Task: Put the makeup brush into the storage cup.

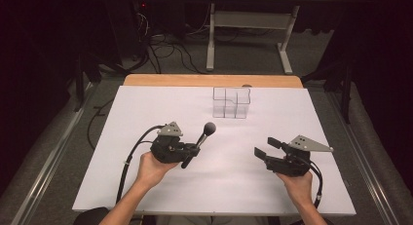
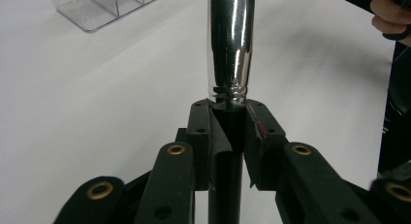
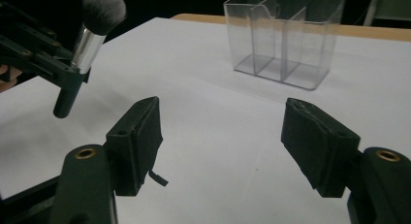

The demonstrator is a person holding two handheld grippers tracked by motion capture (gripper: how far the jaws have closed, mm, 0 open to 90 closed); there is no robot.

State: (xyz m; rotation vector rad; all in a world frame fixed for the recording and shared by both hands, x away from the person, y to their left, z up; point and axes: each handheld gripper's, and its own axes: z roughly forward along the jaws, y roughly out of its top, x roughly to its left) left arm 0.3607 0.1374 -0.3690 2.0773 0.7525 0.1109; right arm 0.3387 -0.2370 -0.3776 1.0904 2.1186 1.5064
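Your left gripper (image 1: 187, 152) has the makeup brush (image 1: 199, 143) clamped by its black handle, left of centre in the high view, lifted off the white table (image 1: 146, 108) with the bristle head tipped up and to the right. In the left gripper view the jaws pinch the matte handle just below the polished chrome ferrule, which runs straight up the middle of the frame. Your right gripper (image 1: 265, 149) sits at lower right, jaws spread wide with nothing between them; its foam-faced pads (image 3: 145, 136) look soft and a little frayed.

You're in the carry stage, I'd say: brush in hand, not yet delivered. The clear organizer (image 1: 232, 102) waits in the upper middle, a hard, see-through box split by thin walls into narrow compartments.

Next move, as I read it: swing the brush over one compartment and stand it upright. That smooth ferrule could slip, so keep your grip on the handle.
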